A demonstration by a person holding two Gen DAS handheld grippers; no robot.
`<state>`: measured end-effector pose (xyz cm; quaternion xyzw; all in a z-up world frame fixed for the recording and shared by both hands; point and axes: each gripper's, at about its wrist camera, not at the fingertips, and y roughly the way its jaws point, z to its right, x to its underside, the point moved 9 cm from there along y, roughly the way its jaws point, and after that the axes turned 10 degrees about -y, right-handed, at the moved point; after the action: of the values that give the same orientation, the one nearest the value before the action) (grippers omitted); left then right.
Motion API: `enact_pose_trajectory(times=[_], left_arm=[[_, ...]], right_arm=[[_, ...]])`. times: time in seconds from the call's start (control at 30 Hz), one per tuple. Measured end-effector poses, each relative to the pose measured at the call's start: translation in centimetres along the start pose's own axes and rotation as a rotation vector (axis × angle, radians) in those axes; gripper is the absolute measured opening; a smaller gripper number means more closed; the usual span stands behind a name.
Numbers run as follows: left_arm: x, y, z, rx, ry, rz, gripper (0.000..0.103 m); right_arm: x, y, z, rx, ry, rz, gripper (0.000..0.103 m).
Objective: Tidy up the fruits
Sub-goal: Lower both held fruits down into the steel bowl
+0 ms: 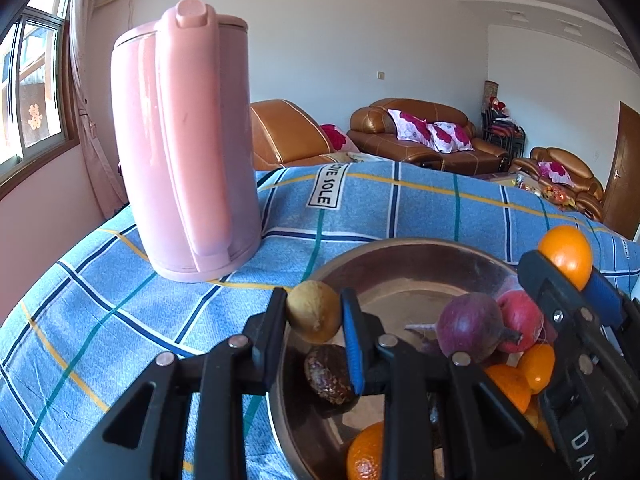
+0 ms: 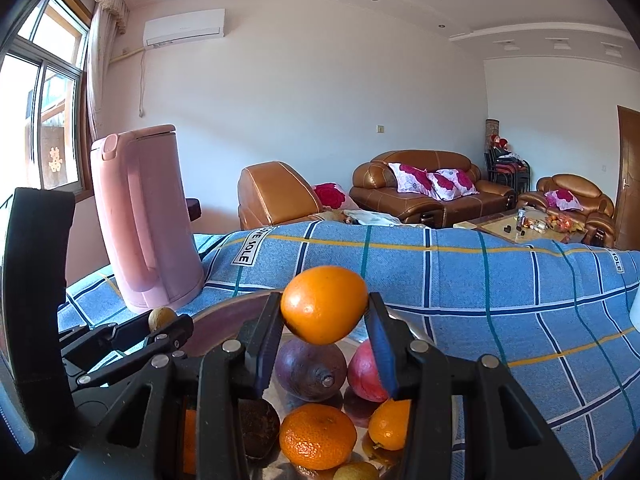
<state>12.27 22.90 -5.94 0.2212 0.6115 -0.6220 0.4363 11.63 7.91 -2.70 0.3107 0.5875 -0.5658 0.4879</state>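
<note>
Pink kettle (image 1: 184, 140), blue plaid cloth (image 1: 420, 208)
Bright orange (image 2: 324, 304), dark purple passion fruit (image 2: 310, 368), tan leather sofas (image 2: 432, 188).

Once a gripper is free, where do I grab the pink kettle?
Probably by the kettle's handle. It stands upright on the checked cloth with the long vertical handle turned toward the grippers, so come in level from this near side and close across the handle's middle.

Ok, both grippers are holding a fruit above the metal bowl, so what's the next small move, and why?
Probably lower the right gripper a little and release its orange into the metal bowl. It hangs right above the fruit already there, a tangerine and a purple passion fruit, while the left gripper holds its small yellowish-brown fruit by the rim.
</note>
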Motion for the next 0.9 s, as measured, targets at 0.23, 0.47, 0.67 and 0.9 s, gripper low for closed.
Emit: enact_pose_trajectory(times=[0.23,0.47,0.67,0.9], left_arm=[[-0.4,0.7,1.3,0.005,0.025,-0.023,0.029],[-0.9,1.7,2.4,0.031,0.024,-0.073,0.029],[-0.8,3.3,1.0,0.006,-0.005,-0.136,0.029],[-0.3,4.0,1.9,-0.017,0.063,-0.160,0.029]], right_arm=[[0.0,0.5,1.3,0.004,0.040,-0.011,0.044],[0.3,1.3,3.3,-0.013,0.117,-0.042,0.044],[0.1,3.2,3.0,-0.061,0.125,-0.098,0.044],[-0.3,5.3,1.6,-0.098,0.050,-0.225,0.044]])
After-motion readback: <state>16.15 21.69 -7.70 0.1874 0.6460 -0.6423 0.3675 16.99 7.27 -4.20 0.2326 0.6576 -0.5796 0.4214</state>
